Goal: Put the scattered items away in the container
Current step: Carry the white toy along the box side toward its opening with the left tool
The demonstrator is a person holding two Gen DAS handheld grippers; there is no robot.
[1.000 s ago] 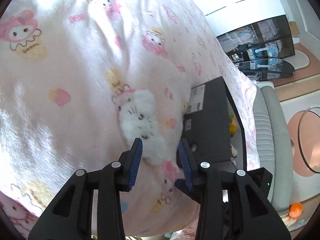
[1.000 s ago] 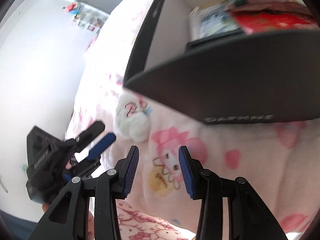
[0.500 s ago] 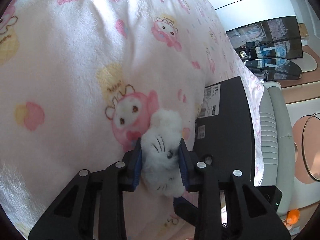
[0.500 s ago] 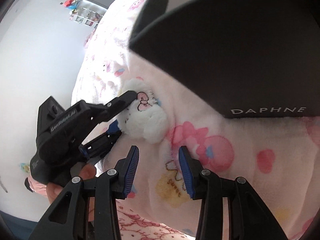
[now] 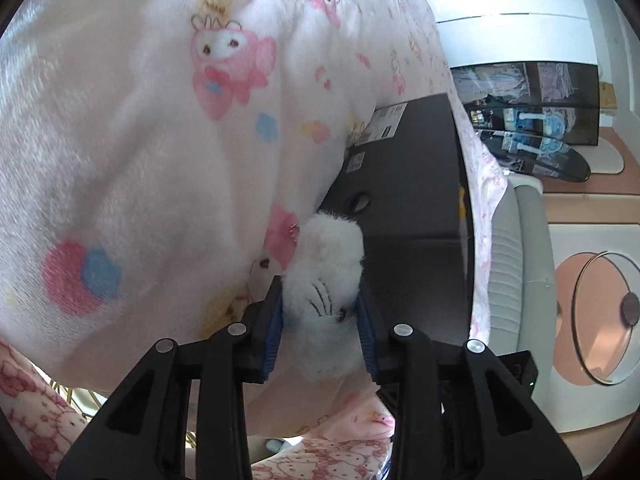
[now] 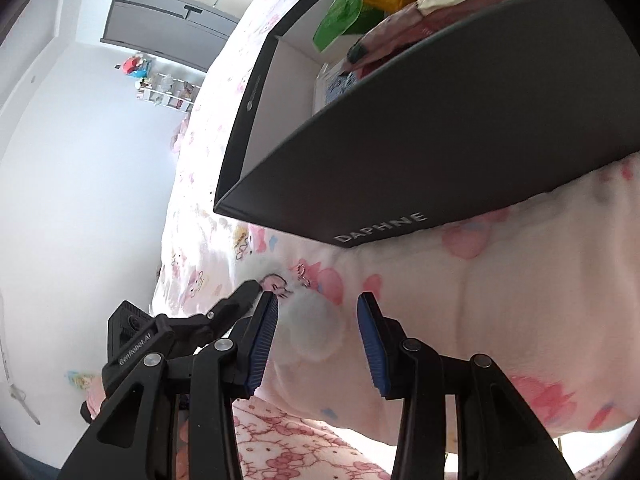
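My left gripper (image 5: 320,320) is shut on a small white plush cat (image 5: 326,280) and holds it just off the pink blanket, beside the side wall of the black box (image 5: 404,208). In the right wrist view the plush cat (image 6: 310,326) hangs between my left gripper's fingers (image 6: 244,296). My right gripper (image 6: 316,344) is open and empty, close to the plush. The black box (image 6: 400,152), marked DAPHNE, holds several colourful packets (image 6: 376,4).
The pink cartoon-print blanket (image 5: 160,140) covers the bed under everything. Grey bed edge (image 5: 516,280) and a round floor mat (image 5: 592,316) lie to the right. A dark shelf unit (image 5: 532,96) stands at the back. A white wall (image 6: 80,160) is on the left.
My left gripper closed on the white plush cat and lifted it from the blanket toward the box wall. My right gripper shifted, and the box's open top came back into its view.
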